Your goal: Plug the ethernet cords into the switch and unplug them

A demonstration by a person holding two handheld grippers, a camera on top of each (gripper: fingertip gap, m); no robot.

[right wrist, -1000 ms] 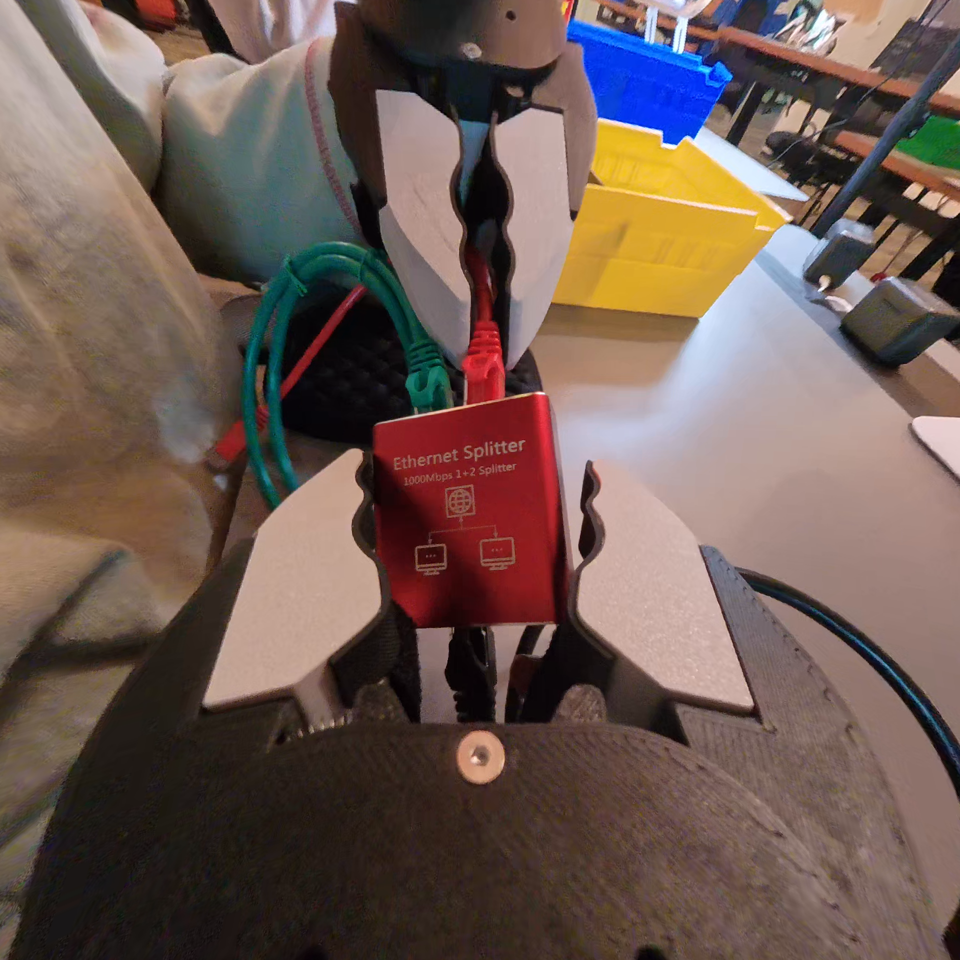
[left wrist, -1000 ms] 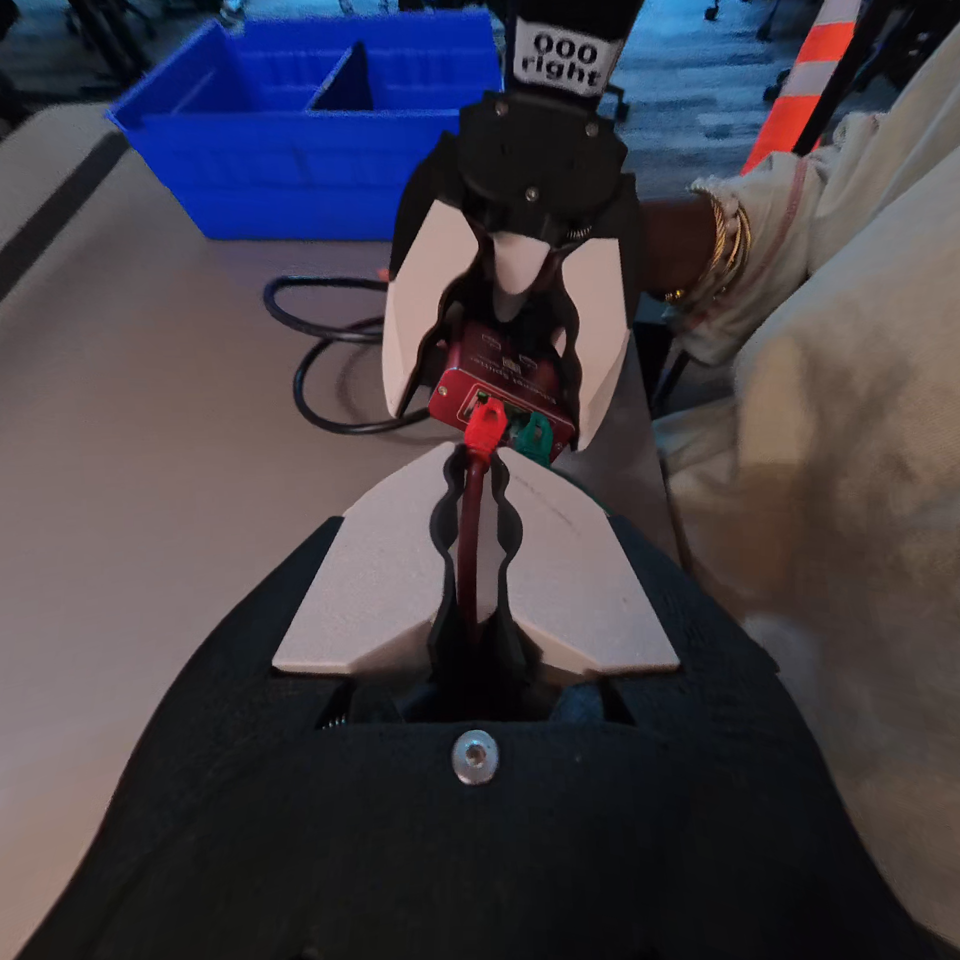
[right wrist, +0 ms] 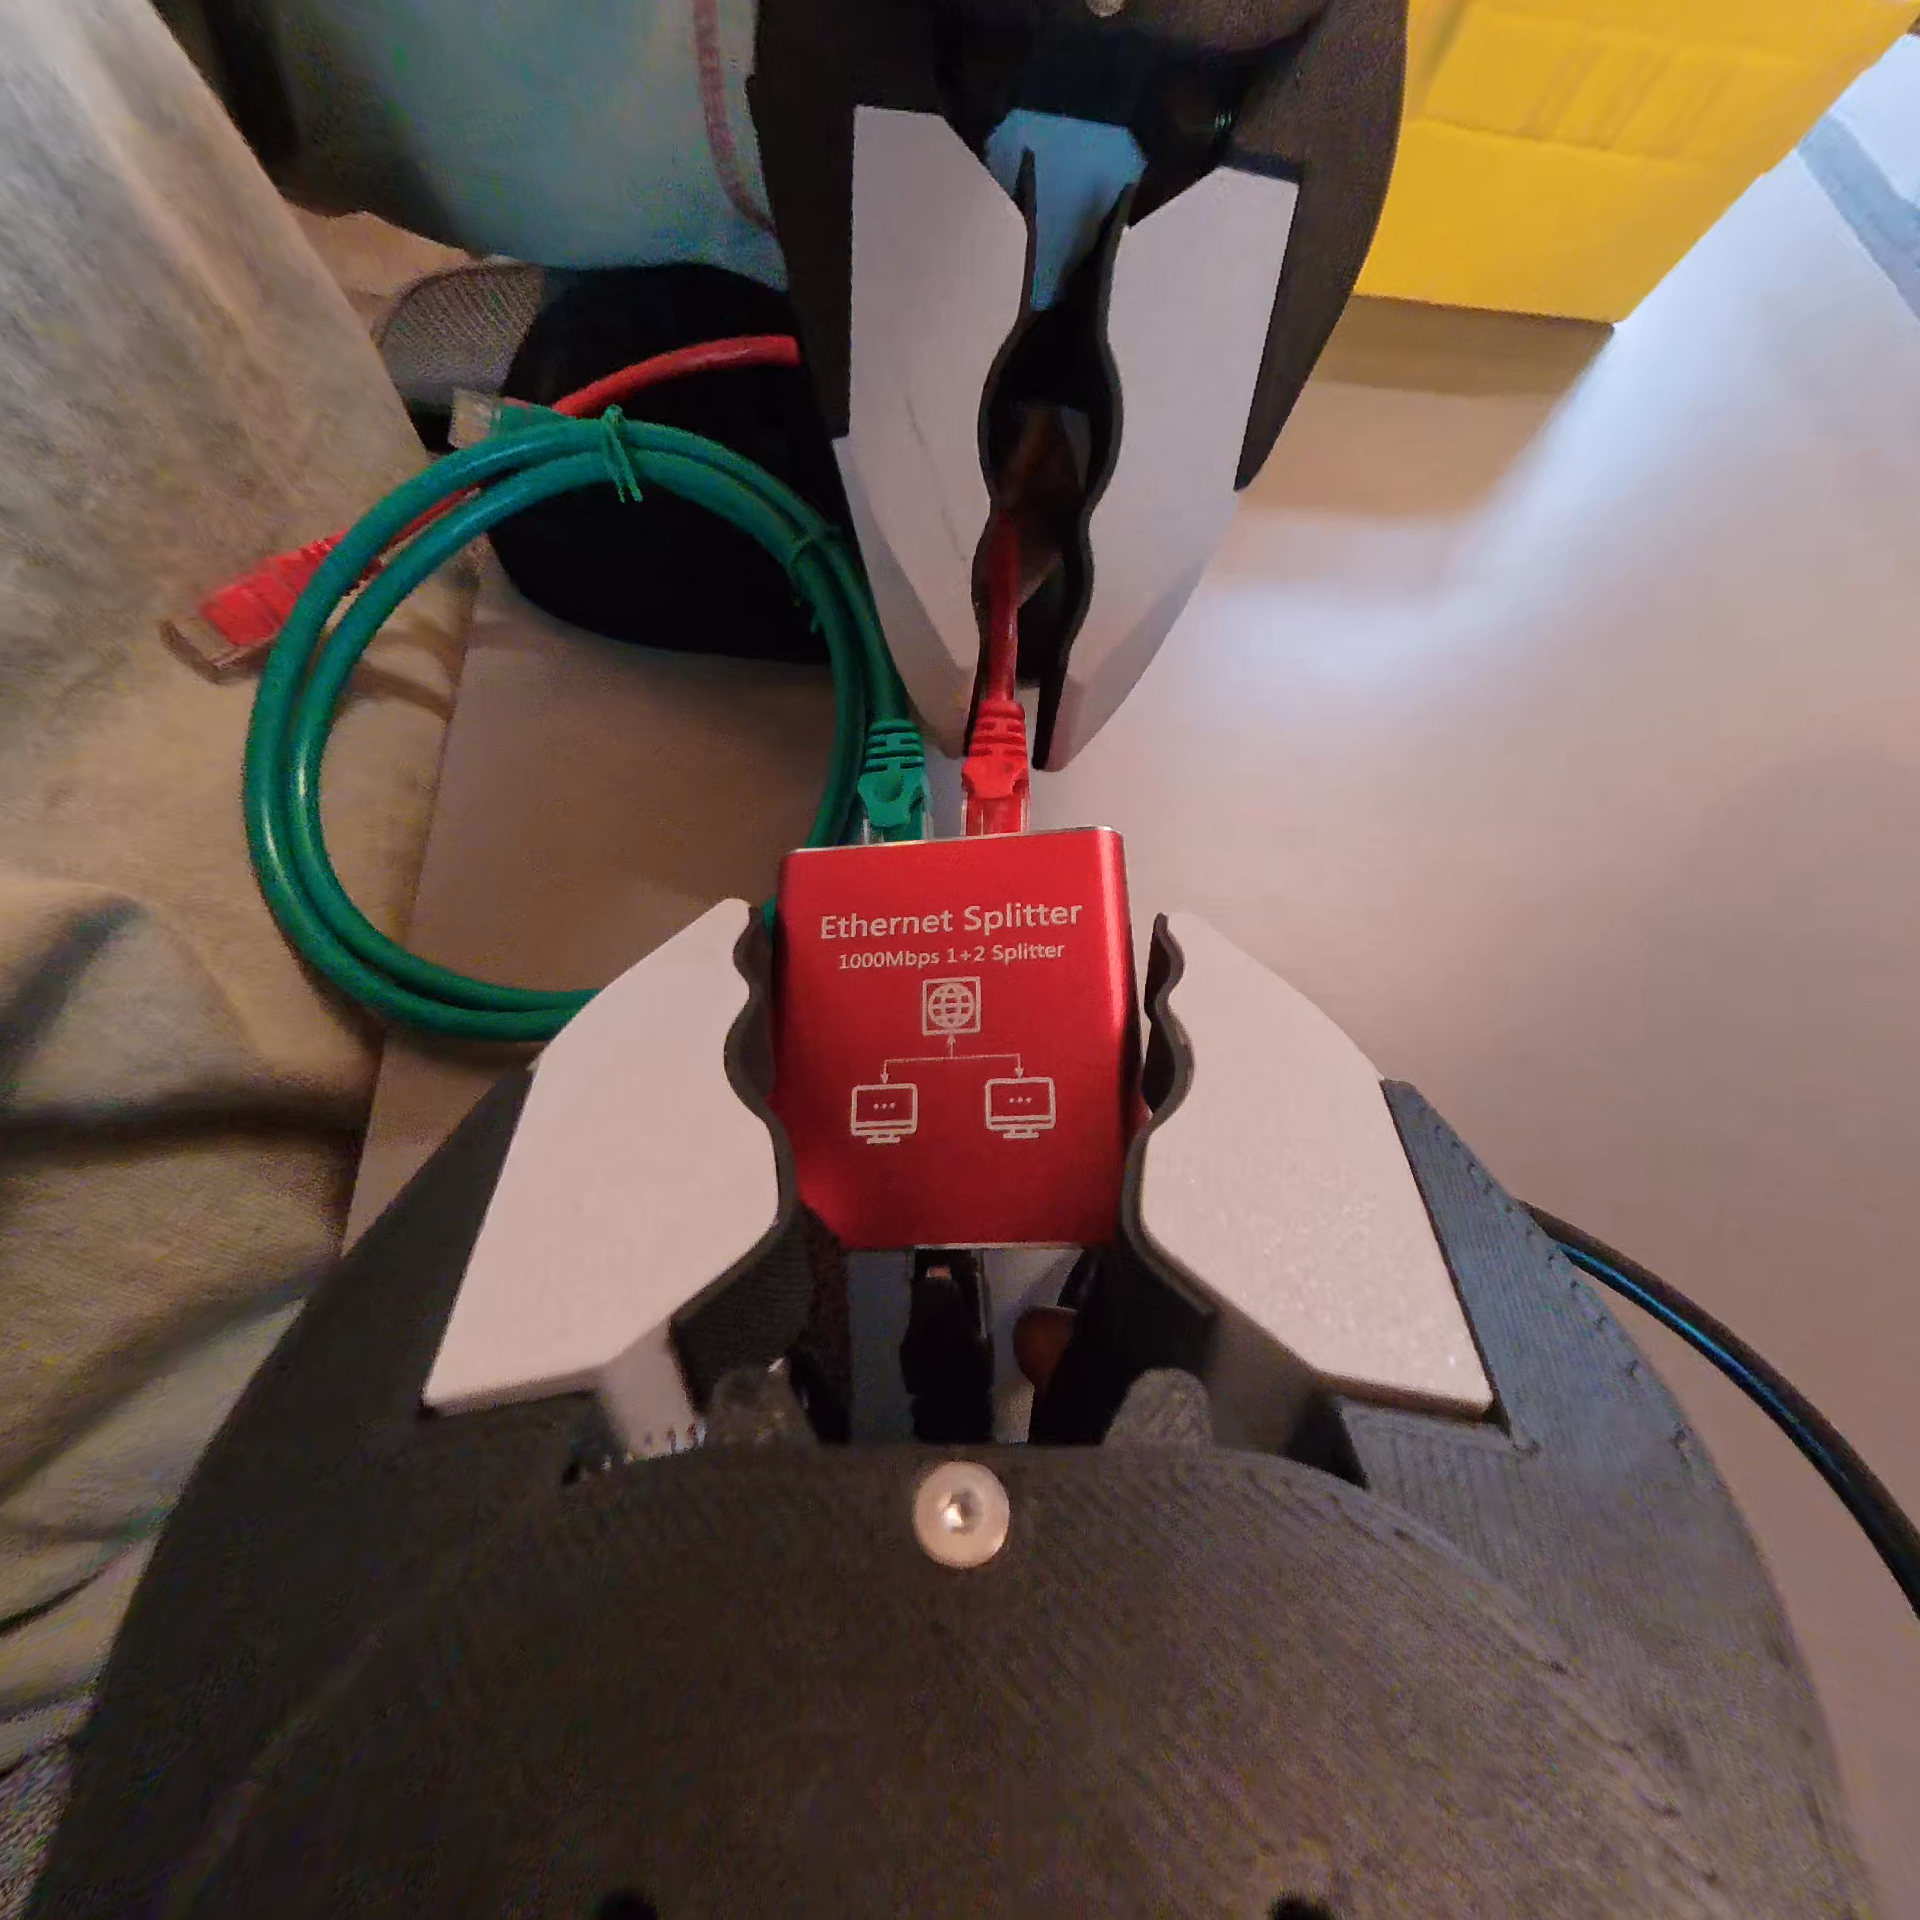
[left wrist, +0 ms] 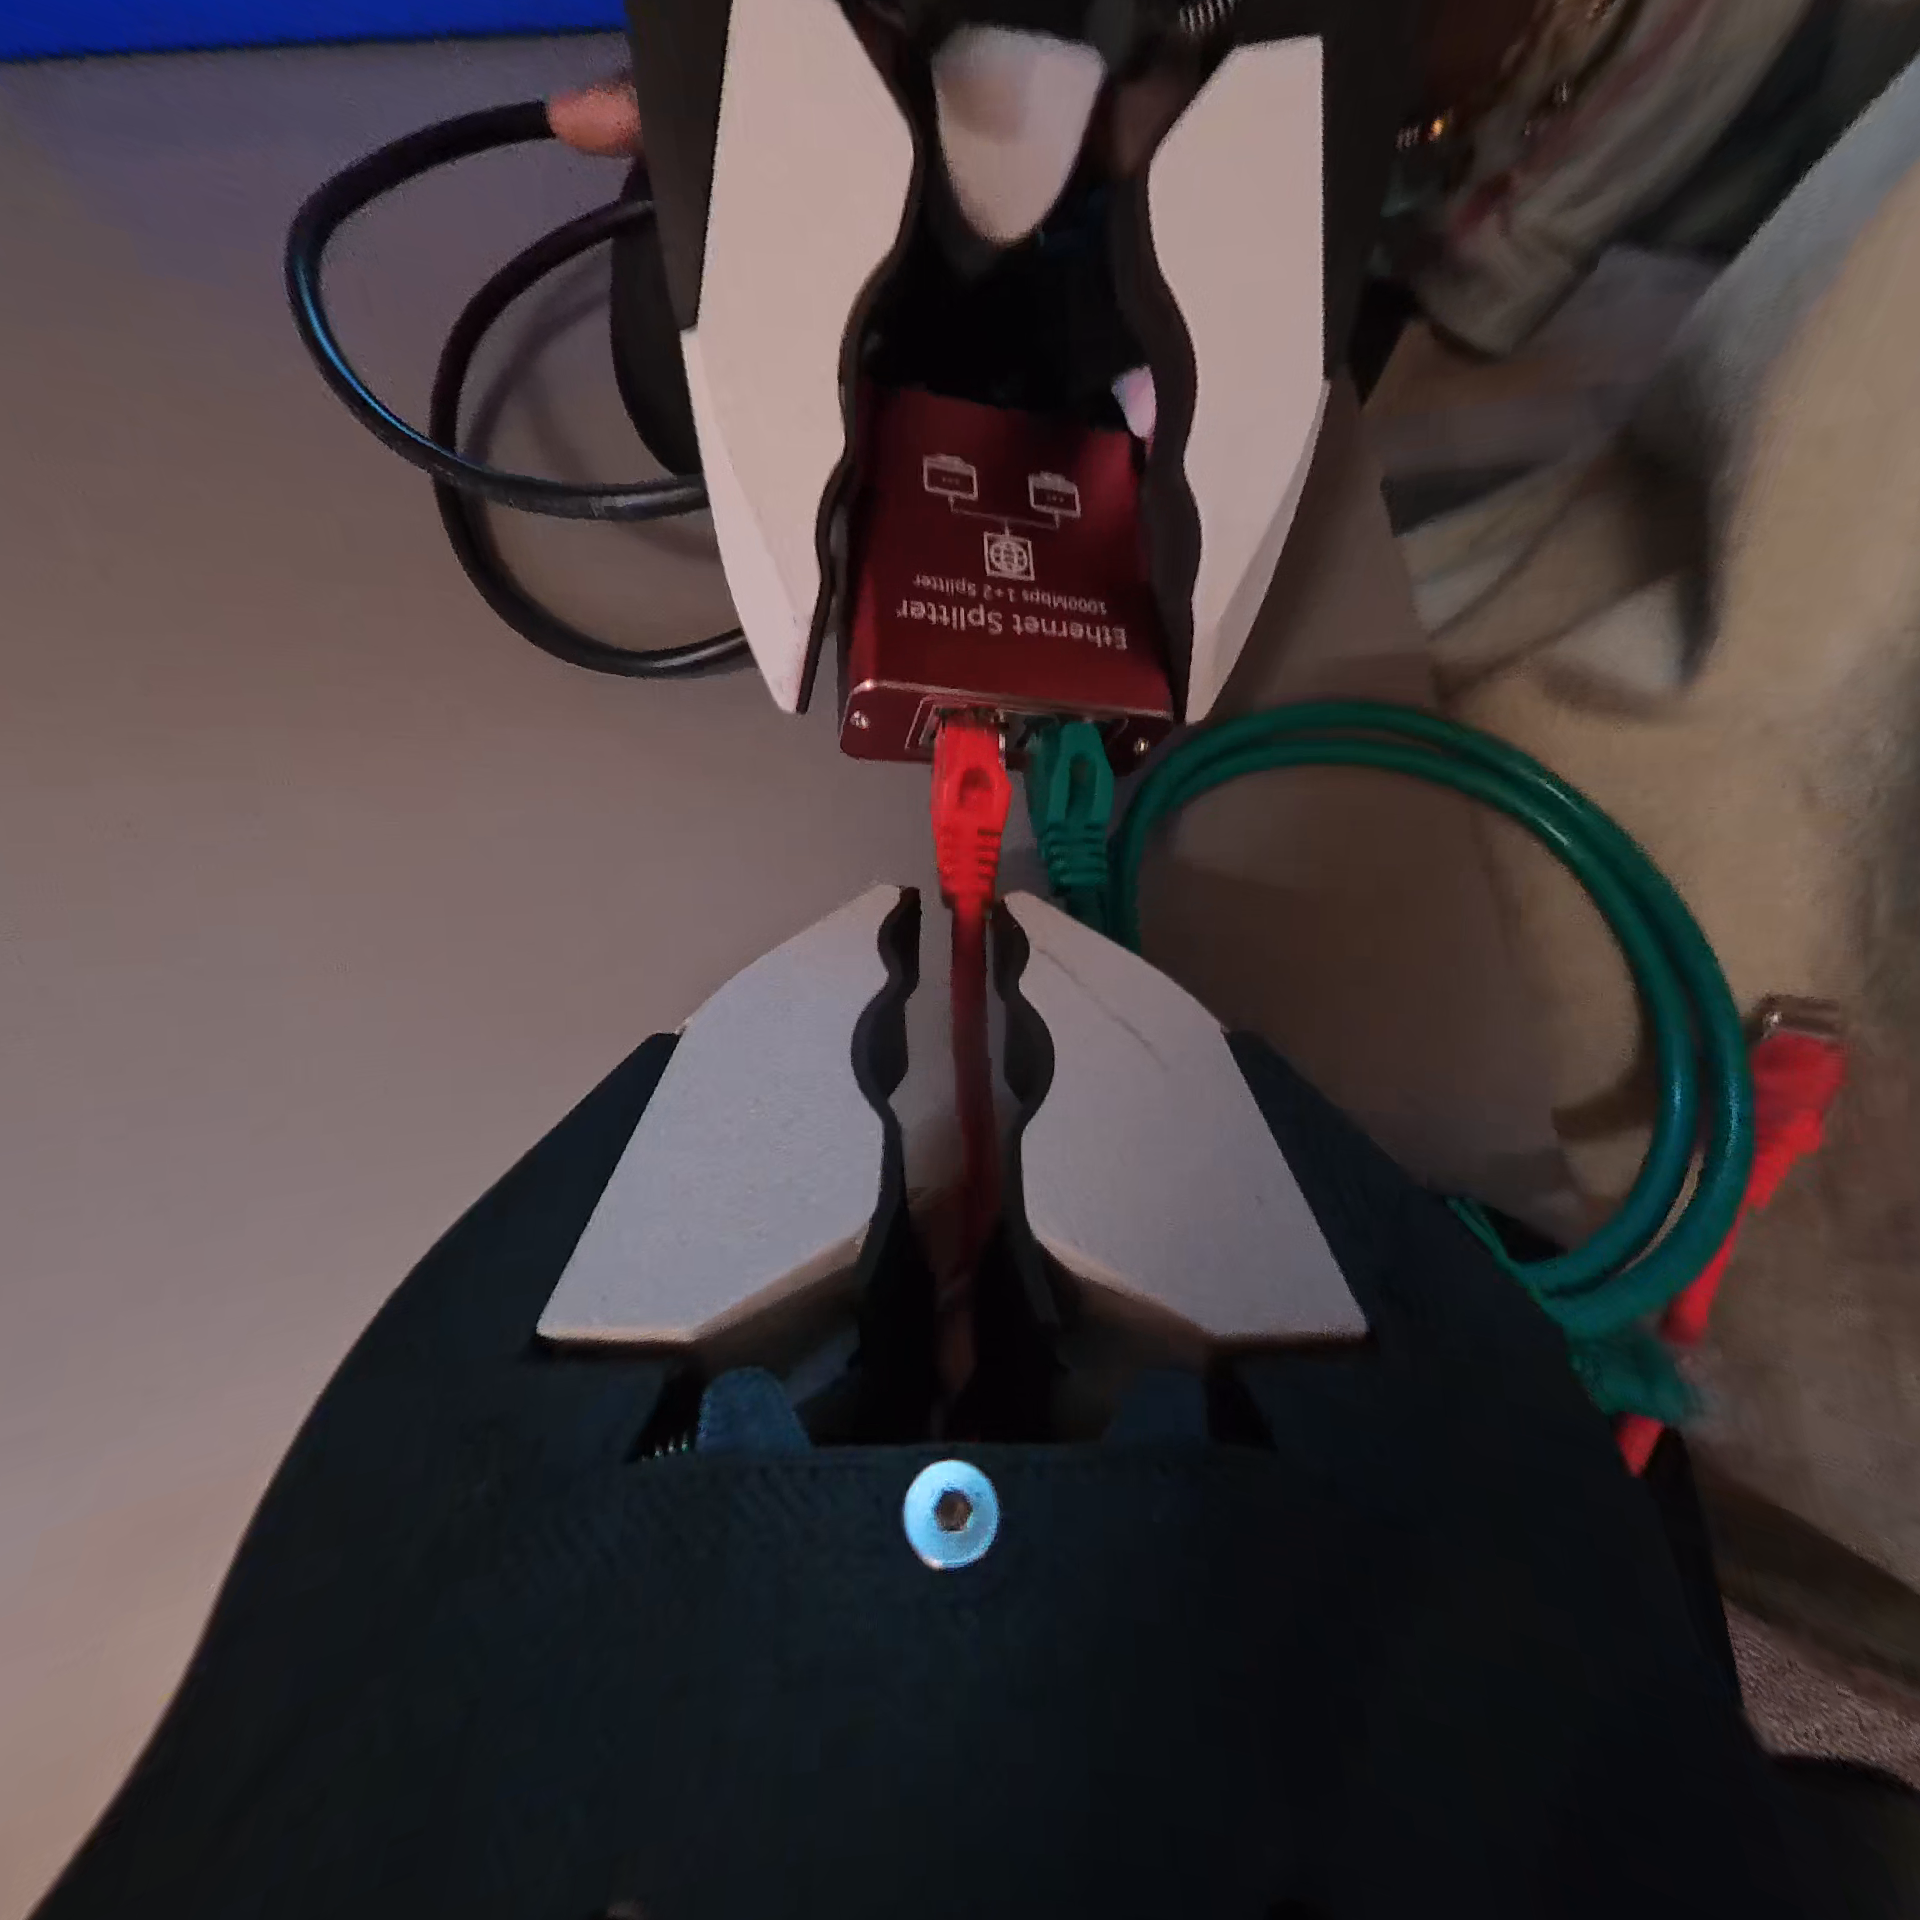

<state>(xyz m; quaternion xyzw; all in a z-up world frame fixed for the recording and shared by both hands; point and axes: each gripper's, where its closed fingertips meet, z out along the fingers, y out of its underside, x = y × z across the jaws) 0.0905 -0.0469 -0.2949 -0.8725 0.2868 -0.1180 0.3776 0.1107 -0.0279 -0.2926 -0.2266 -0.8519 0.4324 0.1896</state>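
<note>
With the switch (right wrist: 951,1039) clamped between the right gripper (right wrist: 951,935) jaws and the red cord (left wrist: 971,1039) pinched between the left gripper (left wrist: 961,904) jaws, its plug seated, unplugging seemingly needs a straight pull.

Yellow bin (right wrist: 1621,156) on the table (right wrist: 1507,727) — blue one, perhaps, at back (left wrist: 260,26)

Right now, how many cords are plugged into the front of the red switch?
2: the red cord in the port by the left gripper, the green cord beside it. Other ports may be hidden.
</note>
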